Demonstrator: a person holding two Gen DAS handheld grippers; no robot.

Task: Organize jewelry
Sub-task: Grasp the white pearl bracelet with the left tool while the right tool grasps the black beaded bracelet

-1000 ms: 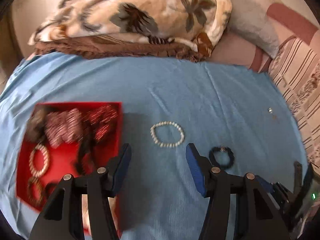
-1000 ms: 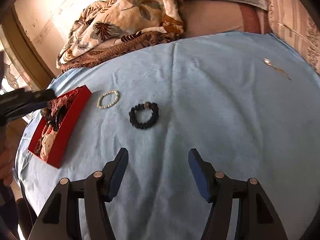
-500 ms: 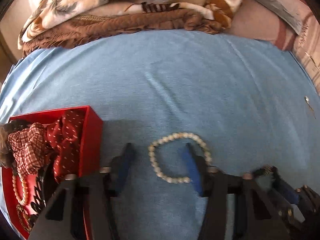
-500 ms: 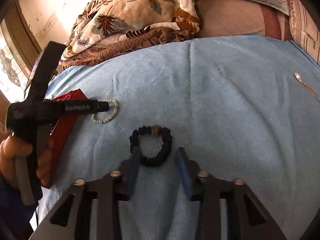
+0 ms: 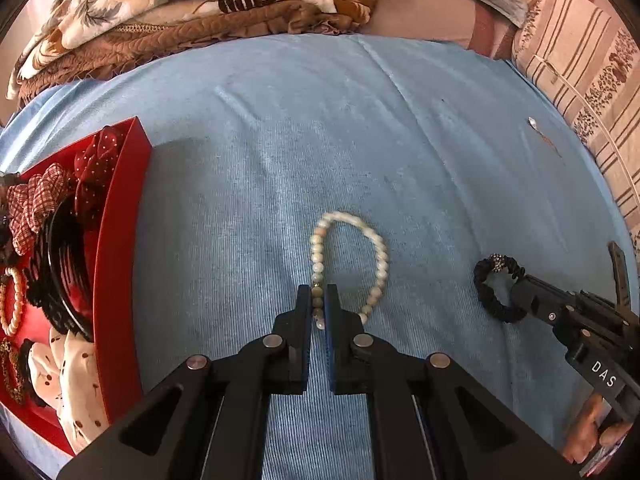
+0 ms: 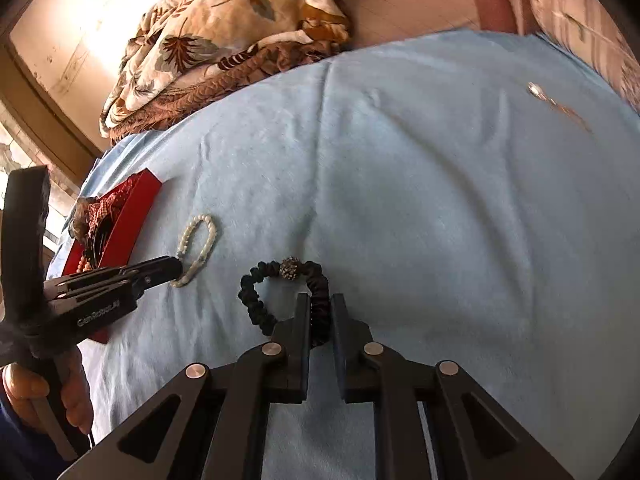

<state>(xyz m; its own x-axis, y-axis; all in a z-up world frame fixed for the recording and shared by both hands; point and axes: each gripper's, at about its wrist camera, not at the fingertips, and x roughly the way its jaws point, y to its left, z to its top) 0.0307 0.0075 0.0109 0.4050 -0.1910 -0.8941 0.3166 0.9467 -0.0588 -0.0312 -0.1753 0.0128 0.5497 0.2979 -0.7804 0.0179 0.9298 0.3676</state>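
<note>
A white pearl bracelet (image 5: 378,256) lies on the blue cloth; my left gripper (image 5: 318,300) is shut on its near left strand. The bracelet also shows in the right wrist view (image 6: 198,246), with the left gripper (image 6: 176,266) on its near end. A black beaded bracelet (image 6: 256,300) with a sparkly bead lies to the right; my right gripper (image 6: 320,312) is shut on its right side. It shows in the left wrist view (image 5: 486,292) too, with the right gripper (image 5: 520,288) on it. A red box (image 5: 116,248) of jewelry and hair accessories sits at the left.
A thin chain with a small silver pendant (image 5: 533,123) lies on the cloth at the far right, also in the right wrist view (image 6: 536,91). A floral blanket (image 5: 180,4) is heaped behind the cloth. A striped cushion (image 5: 580,64) borders the right side.
Both grippers moved forward and down onto the bracelets. The left closed on the pearl bracelet, squeezing it into a narrow loop. The right closed on the black bracelet.
</note>
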